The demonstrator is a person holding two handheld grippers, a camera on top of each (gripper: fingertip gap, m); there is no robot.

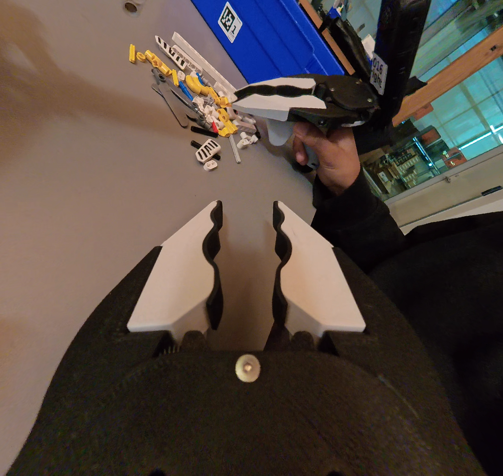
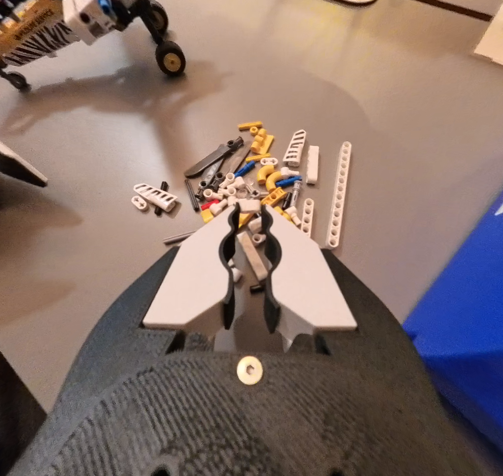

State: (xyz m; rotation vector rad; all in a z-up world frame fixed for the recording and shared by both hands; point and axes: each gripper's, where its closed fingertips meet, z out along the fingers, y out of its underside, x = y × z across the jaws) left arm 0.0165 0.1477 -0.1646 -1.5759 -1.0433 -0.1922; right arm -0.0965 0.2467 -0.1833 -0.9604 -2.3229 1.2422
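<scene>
Pinching a small white connector piece (image 2: 249,206) at mid-frame, the right gripper (image 2: 250,207) sits over the pile of loose building-toy parts (image 2: 253,180); the left gripper (image 1: 247,204), lower centre, is spread apart above bare grey table (image 1: 81,218).

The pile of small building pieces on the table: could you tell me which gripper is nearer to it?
Right. The right gripper has its fingertips in the pile of small building pieces; the left gripper hangs over bare table, well short of it.
</scene>
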